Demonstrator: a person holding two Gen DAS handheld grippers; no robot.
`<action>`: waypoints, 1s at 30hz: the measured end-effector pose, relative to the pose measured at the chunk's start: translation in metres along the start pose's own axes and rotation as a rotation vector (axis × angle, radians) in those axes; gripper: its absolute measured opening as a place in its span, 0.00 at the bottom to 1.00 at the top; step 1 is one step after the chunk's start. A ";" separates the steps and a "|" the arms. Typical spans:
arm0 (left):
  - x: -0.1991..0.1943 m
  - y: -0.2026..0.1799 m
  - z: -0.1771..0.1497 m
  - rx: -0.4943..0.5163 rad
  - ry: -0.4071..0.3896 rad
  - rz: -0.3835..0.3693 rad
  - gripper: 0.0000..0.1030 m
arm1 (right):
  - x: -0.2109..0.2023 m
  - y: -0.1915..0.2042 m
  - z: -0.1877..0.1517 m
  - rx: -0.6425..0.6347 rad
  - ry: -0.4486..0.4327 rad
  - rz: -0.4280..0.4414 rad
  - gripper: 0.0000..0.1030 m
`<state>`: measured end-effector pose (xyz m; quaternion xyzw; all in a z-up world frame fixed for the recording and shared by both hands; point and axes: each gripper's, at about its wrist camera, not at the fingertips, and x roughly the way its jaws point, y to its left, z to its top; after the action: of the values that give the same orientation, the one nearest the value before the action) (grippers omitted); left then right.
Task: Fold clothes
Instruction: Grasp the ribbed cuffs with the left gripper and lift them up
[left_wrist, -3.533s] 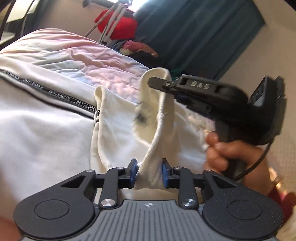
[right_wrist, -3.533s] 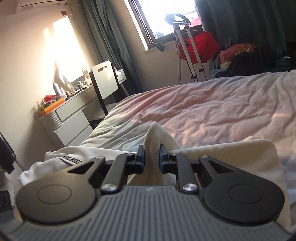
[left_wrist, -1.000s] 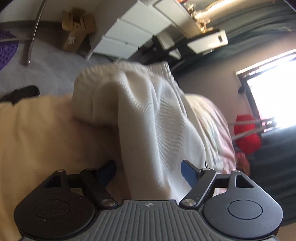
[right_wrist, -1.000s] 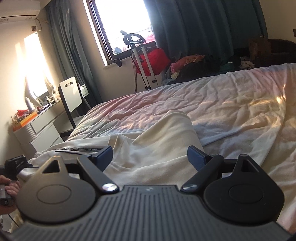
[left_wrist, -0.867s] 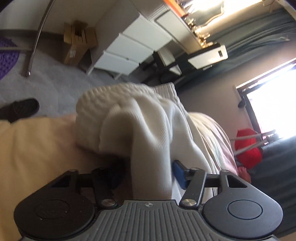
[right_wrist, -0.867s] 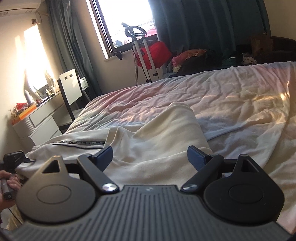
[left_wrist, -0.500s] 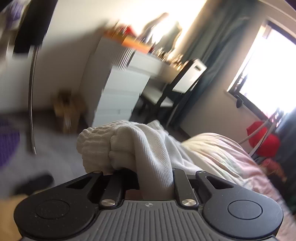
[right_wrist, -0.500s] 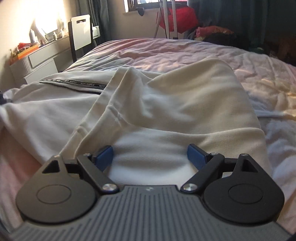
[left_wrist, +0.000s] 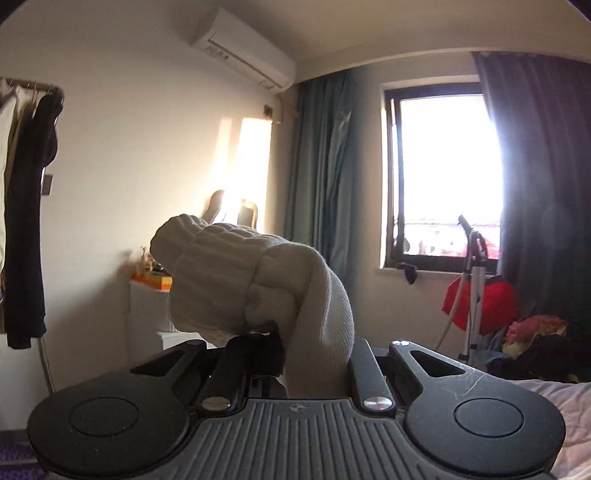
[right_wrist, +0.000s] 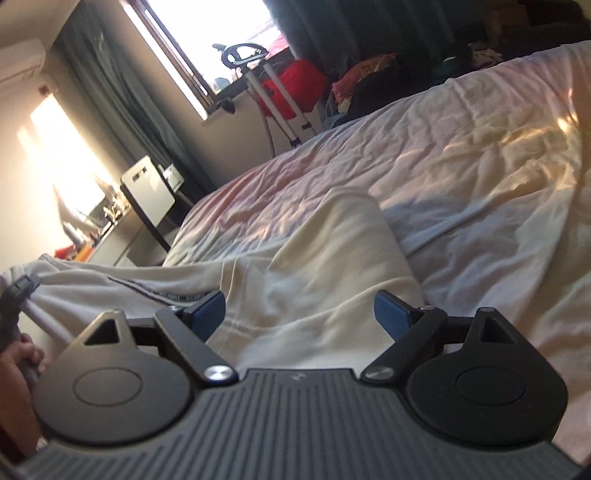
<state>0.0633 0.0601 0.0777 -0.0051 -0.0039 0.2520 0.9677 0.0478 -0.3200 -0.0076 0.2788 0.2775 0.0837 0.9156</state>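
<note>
The left gripper (left_wrist: 314, 354) has just clamped onto the ribbed cuff (left_wrist: 236, 280) of the cream garment (right_wrist: 317, 280) and swung up from a sideways roll to level, lifting that end off the bed (right_wrist: 461, 155). The right gripper (right_wrist: 299, 310) hangs wide open over the garment's near edge, gripping nothing. Likely the next fold starts here.

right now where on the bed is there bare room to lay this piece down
Free: the wrinkled bed sheet right of and beyond the cream garment, up to the dark clothes pile at the far edge. Crowded: the near left, where the garment spreads to the left gripper, shut on its cuff.
</note>
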 end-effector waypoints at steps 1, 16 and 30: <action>-0.009 -0.014 0.002 0.016 -0.028 -0.012 0.14 | -0.006 -0.006 0.007 0.025 -0.020 -0.002 0.86; -0.126 -0.268 -0.123 0.448 -0.203 -0.368 0.15 | -0.028 -0.103 0.046 0.292 -0.164 -0.100 0.87; -0.093 -0.314 -0.202 0.673 0.137 -0.600 0.83 | -0.002 -0.123 0.037 0.402 -0.063 0.014 0.88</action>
<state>0.1370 -0.2611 -0.1211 0.2944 0.1408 -0.0532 0.9437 0.0669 -0.4399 -0.0492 0.4603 0.2578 0.0243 0.8492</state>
